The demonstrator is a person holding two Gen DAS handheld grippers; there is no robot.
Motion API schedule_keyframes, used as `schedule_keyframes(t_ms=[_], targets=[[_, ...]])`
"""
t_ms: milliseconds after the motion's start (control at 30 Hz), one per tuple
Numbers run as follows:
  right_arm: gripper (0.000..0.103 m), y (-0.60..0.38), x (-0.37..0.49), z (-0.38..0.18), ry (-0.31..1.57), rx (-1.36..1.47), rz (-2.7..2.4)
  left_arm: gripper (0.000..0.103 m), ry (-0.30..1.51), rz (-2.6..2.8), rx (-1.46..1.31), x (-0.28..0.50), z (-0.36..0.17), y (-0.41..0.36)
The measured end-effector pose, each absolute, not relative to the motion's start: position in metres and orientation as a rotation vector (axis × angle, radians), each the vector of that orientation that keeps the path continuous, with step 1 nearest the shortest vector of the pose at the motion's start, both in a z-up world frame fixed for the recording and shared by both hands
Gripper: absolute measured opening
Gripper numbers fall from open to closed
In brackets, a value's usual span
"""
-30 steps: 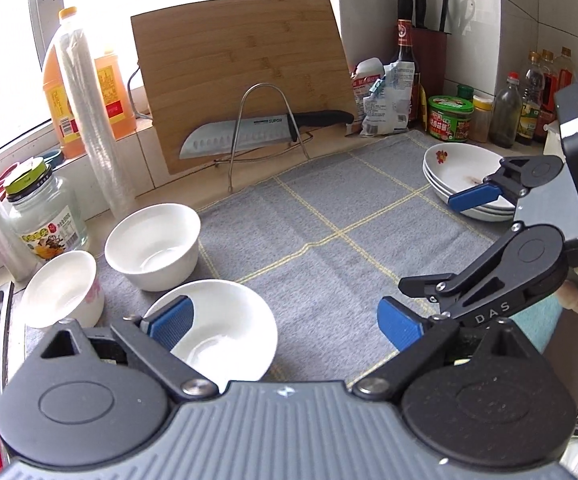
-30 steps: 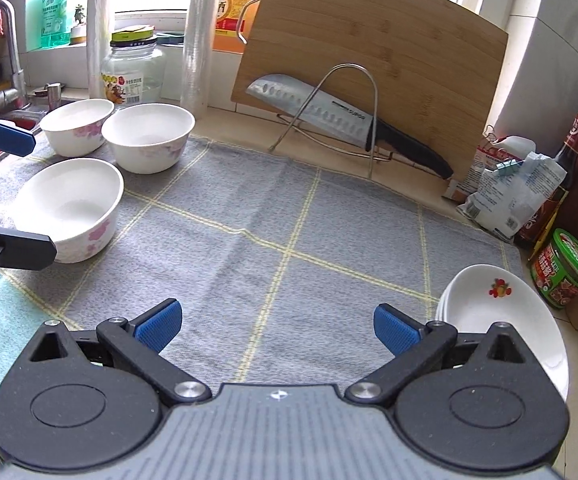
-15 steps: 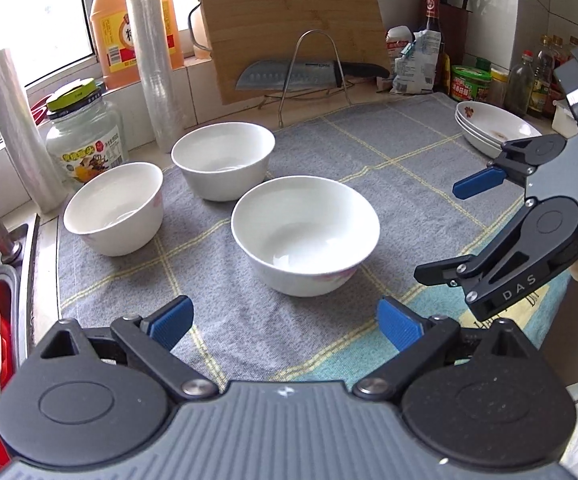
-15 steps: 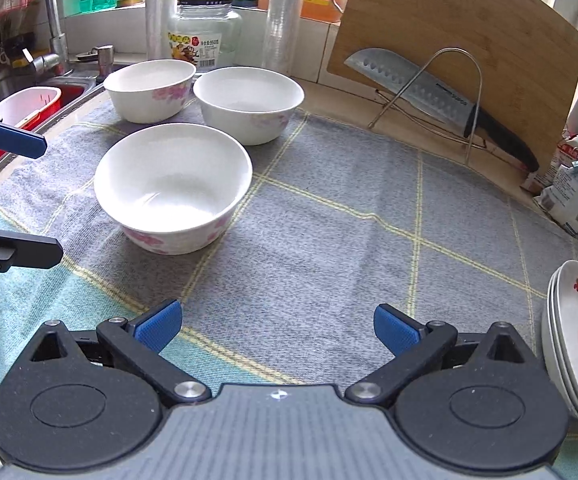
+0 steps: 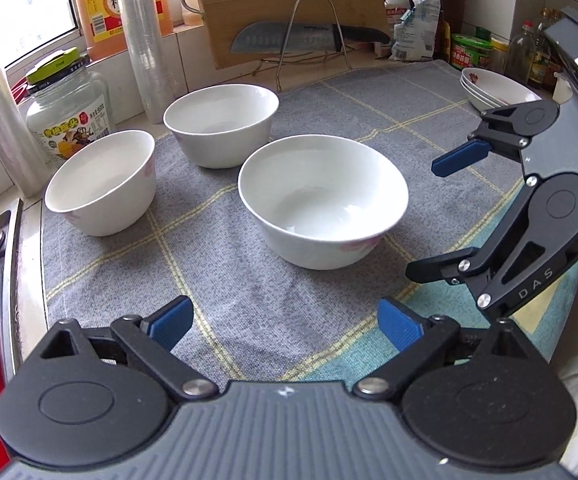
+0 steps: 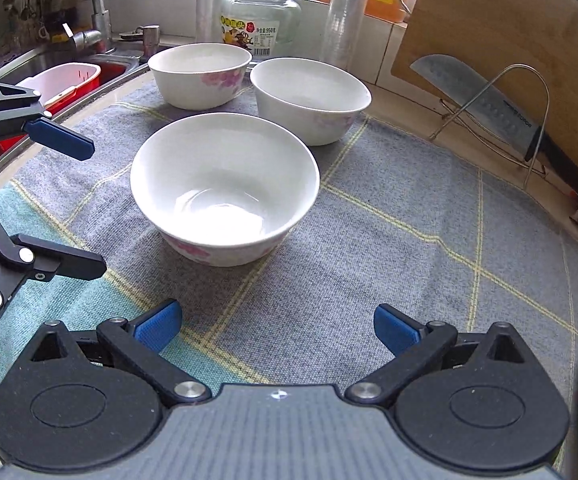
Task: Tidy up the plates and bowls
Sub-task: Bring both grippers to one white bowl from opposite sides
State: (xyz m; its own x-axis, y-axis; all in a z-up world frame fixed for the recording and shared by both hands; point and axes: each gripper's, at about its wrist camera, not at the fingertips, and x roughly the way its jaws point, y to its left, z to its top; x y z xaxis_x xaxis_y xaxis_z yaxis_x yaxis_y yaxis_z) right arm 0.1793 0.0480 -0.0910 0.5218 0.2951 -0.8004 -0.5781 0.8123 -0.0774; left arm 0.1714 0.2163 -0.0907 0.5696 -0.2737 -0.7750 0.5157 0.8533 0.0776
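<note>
Three empty bowls on the grey checked cloth covering the table.
Nearest bowl stands ahead of the left hand-held gripper and right hand-held gripper, both wide and holding nothing; the stacked plates show whole only in the left view, the sink mainly in the right.

Three white ceramic bowls on grey checked cloth covering surface: one nearest, two behind it side by side, near glass jar. Stack of white plates far right on cloth, well apart from bowls. Steel sink left of cloth. Wooden cutting board behind, upright; cleaver on wire rack before board.
</note>
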Motion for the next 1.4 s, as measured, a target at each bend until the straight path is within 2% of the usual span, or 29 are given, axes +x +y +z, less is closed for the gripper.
schedule_keyframes(t_ms=[267,733,867,967,1300,1400], targets=[[0.103,0.051,0.191,-0.085,0.836,-0.415,0.701,0.098,0.826,-0.596,0.532,0.189,-0.095,0.199],[0.103,0.063,0.214,-0.086,0.818,-0.570,0.935,0.095,0.834,-0.805,0.657,0.217,-0.092,0.189],[0.100,0.066,0.216,-0.085,0.809,-0.615,0.975,0.093,0.832,-0.846,0.699,0.219,-0.089,0.187],[0.097,0.067,0.219,-0.084,0.805,-0.628,0.991,0.086,0.834,-0.869,0.718,0.222,-0.086,0.187],[0.092,0.066,0.225,-0.081,0.807,-0.619,1.034,0.082,0.836,-0.928,0.738,0.230,-0.082,0.186],[0.088,0.066,0.224,-0.080,0.805,-0.618,1.032,0.081,0.831,-0.943,0.755,0.231,-0.082,0.185]])
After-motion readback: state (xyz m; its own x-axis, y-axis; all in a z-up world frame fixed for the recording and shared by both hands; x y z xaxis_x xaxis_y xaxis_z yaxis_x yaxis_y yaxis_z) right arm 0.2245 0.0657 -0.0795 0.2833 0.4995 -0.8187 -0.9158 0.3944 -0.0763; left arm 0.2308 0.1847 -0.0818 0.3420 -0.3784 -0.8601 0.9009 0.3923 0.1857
